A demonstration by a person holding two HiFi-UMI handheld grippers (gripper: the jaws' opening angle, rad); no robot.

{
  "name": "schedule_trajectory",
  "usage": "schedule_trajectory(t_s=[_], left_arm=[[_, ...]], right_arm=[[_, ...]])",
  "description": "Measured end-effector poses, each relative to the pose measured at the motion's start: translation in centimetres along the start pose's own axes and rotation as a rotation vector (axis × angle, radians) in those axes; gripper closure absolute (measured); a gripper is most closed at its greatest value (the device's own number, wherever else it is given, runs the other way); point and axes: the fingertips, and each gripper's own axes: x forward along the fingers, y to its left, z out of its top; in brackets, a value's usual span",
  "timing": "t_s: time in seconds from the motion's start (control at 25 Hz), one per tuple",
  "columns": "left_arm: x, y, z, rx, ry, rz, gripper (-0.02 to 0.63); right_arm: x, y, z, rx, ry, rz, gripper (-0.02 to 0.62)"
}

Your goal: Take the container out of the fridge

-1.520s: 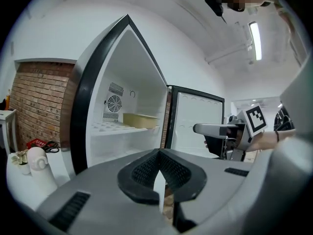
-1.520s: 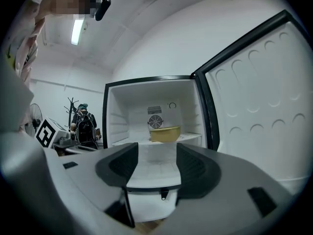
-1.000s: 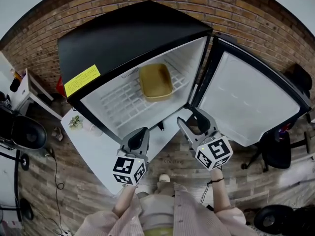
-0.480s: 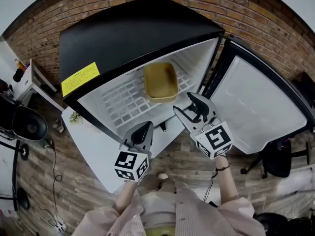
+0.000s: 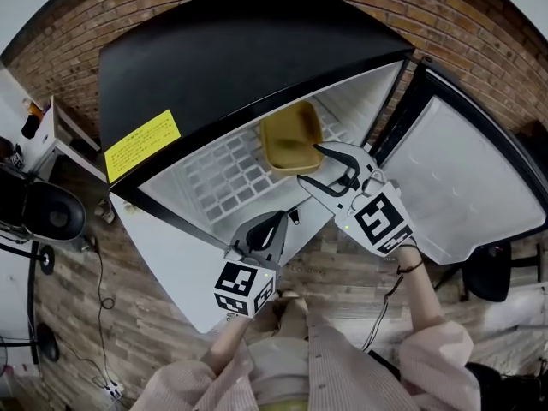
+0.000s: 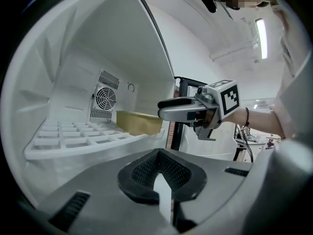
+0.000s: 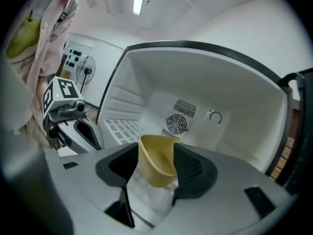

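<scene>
A tan, shallow container [image 5: 291, 139] rests on the white wire shelf [image 5: 218, 174] inside the open black fridge [image 5: 231, 54]. My right gripper [image 5: 313, 166] reaches into the fridge, open, its fingertips at the container's near edge. In the right gripper view the container [image 7: 156, 159] sits between the two spread pads [image 7: 190, 169]; I cannot tell if either pad touches it. My left gripper [image 5: 267, 229] hangs shut and holding nothing in front of the fridge's lower edge. From the left gripper view the container [image 6: 139, 122] and the right gripper [image 6: 168, 110] show side on.
The fridge door [image 5: 467, 174] stands wide open at the right. A fan grille [image 7: 176, 125] is set in the fridge's back wall. A yellow label [image 5: 141, 139] marks the fridge top. A floor fan [image 5: 47, 217] and cables lie left; an office chair [image 5: 488, 276] stands right.
My right gripper has moved forward and up into the fridge until its open jaws reach the container. The left gripper has stayed low and shut. The head view has shifted closer.
</scene>
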Motion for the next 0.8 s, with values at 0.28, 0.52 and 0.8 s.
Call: schedule_trajectory(t_s=[0.28,0.52,0.8], left_arm=[[-0.1,0.0,-0.7,-0.011,0.009,-0.019,0.615],[-0.4,-0.1,-1.2,-0.018,0.022,-0.028,0.615],[-0.8,-0.1,-1.4,-0.017,0.025,-0.026,0.615]], right_arm=[[1.6,1.5,-1.9,-0.164,0.186,0.147,0.367],[2.1,2.2,-3.1,-0.289,0.309,0.254,0.370],[2.3,2.7,-4.2,-0.400,0.394,0.321,0.452]])
